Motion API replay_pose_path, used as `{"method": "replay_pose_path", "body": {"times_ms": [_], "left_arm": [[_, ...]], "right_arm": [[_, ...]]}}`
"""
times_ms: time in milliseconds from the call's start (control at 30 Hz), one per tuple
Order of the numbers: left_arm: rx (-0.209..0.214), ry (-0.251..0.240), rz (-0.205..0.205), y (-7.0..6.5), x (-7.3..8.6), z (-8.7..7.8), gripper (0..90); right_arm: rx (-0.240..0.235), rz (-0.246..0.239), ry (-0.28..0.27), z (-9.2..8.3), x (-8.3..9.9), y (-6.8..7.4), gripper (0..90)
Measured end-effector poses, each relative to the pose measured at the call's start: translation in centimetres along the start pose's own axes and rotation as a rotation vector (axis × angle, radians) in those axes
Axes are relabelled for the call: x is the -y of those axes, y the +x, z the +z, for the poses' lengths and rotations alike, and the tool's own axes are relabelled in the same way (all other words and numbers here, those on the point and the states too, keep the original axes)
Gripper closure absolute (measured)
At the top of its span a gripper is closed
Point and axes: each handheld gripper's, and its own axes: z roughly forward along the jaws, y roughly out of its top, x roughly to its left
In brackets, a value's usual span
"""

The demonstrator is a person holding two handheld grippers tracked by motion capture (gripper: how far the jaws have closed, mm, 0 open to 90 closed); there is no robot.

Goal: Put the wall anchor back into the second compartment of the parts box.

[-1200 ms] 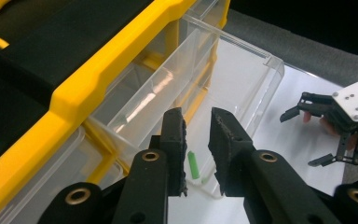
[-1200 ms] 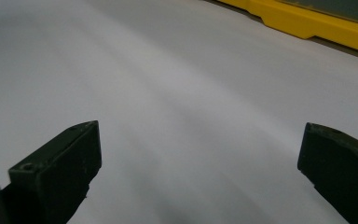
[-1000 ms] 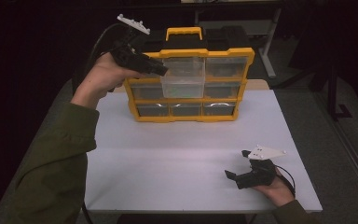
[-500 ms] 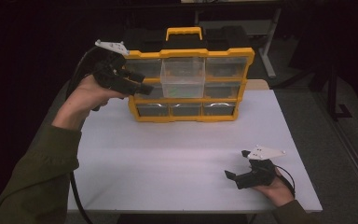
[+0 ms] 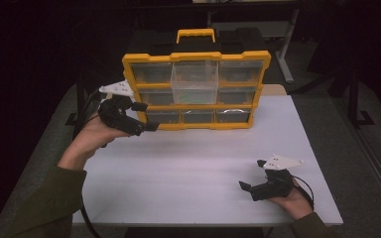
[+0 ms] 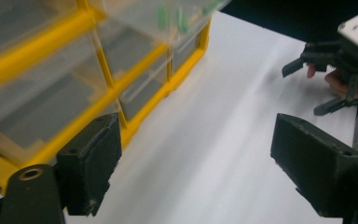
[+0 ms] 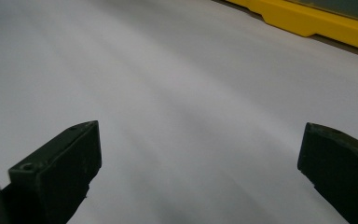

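A yellow organizer (image 5: 196, 55) with clear drawers stands upright at the back of the white table (image 5: 198, 163). Its top middle drawer (image 5: 194, 82) sticks out toward me, with small green parts inside (image 6: 170, 18). My left gripper (image 5: 145, 117) hovers beside the organizer's lower left corner. Its jaws have just been opening and stand wide with nothing between them (image 6: 200, 172). My right gripper (image 5: 252, 174) rests low over the table's front right, open and empty (image 7: 200, 172). The left gripper view also shows the right gripper (image 6: 307, 88) farther off.
The organizer's yellow base (image 7: 307, 21) runs along the far edge in the right gripper view. Bare white tabletop lies between the two grippers. Dark floor and furniture legs surround the table.
My left gripper has moved away from the top middle drawer, left and down to the organizer's lower left corner, and its jaws have opened. The drawer stays pulled out. The right hand has not moved.
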Motion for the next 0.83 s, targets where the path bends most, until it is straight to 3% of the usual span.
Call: {"method": "replay_pose_path", "body": {"times_ms": [200,400,467,567,633,767,833], "left_arm": [[-0.002,0.003,-0.015,-0.8,4.6,1.7,7.9],[-0.016,0.009,0.007,-1.8,9.1,2.9,0.9],[-0.013,-0.022,-0.014,-2.2,10.9,3.3,0.8],[-0.016,-0.006,-0.009,-2.6,13.2,3.9,0.0],[-0.007,-0.004,-0.028,-2.8,14.7,4.4,0.0],[-0.009,0.034,-0.029,-3.0,15.9,4.9,0.0],[-0.008,0.017,-0.031,-3.0,15.9,4.9,0.0]], "right_arm": [[0.001,-0.001,0.0,0.0,0.0,0.0,0.0],[0.003,-0.005,0.0,0.0,0.0,0.0,0.0],[0.003,-0.006,0.0,0.0,0.0,0.0,0.0],[0.002,0.0,0.003,0.0,0.0,0.0,0.0],[0.004,-0.006,0.001,0.0,0.0,0.0,0.0],[0.005,-0.005,0.002,0.0,0.0,0.0,0.0],[0.006,-0.003,0.004,0.0,0.0,0.0,0.0]]}}
